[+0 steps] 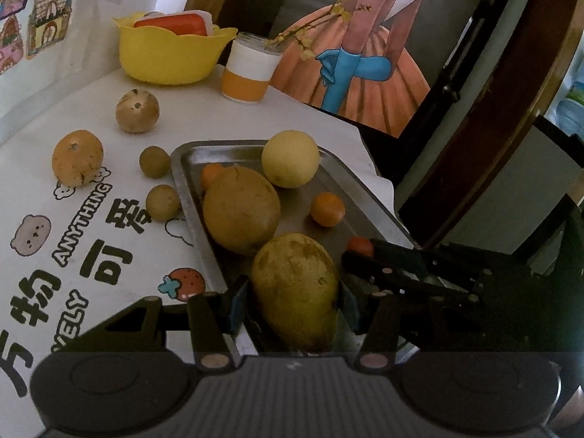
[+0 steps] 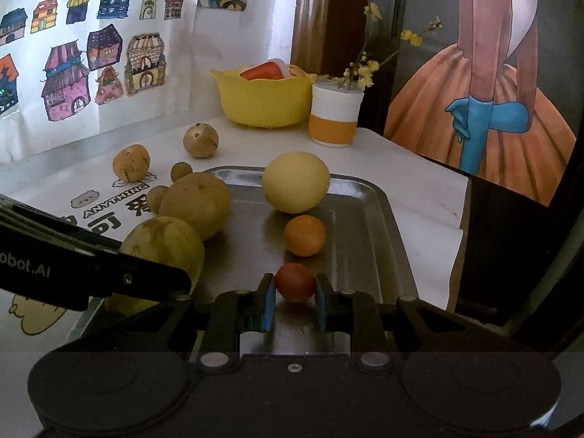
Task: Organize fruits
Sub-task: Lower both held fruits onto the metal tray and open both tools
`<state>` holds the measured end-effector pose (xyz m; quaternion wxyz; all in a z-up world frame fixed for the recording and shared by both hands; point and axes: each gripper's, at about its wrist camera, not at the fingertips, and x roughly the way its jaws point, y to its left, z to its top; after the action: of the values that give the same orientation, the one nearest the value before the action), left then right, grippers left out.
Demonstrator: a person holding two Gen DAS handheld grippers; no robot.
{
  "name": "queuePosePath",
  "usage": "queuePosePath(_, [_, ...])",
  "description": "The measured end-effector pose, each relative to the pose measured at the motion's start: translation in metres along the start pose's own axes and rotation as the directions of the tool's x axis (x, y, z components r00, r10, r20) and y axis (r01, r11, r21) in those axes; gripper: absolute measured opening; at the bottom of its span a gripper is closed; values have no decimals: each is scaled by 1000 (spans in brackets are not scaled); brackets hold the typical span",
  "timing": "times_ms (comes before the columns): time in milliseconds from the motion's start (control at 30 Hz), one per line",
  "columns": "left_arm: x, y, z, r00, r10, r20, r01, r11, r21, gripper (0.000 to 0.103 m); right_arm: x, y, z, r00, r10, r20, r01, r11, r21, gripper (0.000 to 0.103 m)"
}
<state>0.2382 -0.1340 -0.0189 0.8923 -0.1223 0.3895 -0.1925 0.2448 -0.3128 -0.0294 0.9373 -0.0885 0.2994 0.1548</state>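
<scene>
pear (image 1: 295, 288) clenched in our left gripper (image 1: 290, 303) | right gripper (image 2: 295, 301) grasping small red fruit (image 2: 295, 281) | we lower both gently onto tray (image 2: 365, 255); release slowly, avoid rolling

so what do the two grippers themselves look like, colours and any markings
Both are matte black with angular, strut-like fingers. The left gripper has blue pads inside its fingertips and round metal pivot pins near a ribbed grey body. The right gripper has the same blue pads and pins. The left one's side, in the right wrist view, carries white lettering ending "obot.AI".
</scene>
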Motion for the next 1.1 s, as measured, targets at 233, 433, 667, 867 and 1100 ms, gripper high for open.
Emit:
queuePosePath(233, [-3, -2, -4, 1000, -12, 3, 12, 1000, 11, 65, -7, -1, -1, 1000, -14, 6, 14, 1000, 17, 39])
queuePosePath(433, [-24, -5, -12, 999, -15, 45, 14, 1000, 12, 81, -30, -2, -1, 999, -37, 26, 36, 999, 33, 57])
queuePosePath(667, [-68, -1, -19, 994, -5, 111, 6, 1000, -1, 95, -79, 3, -1, 994, -82, 69, 80, 996, 34, 86])
queuePosePath(867, [-112, 2, -29, 984, 32, 175, -41, 998, 48, 102, -127, 19, -5, 989, -107, 106, 106, 994, 15, 102])
queuePosePath(1100, [-151, 16, -45, 990, 42, 135, -59, 990, 130, 102, -168, 52, -17, 998, -60, 19, 61, 998, -27, 102])
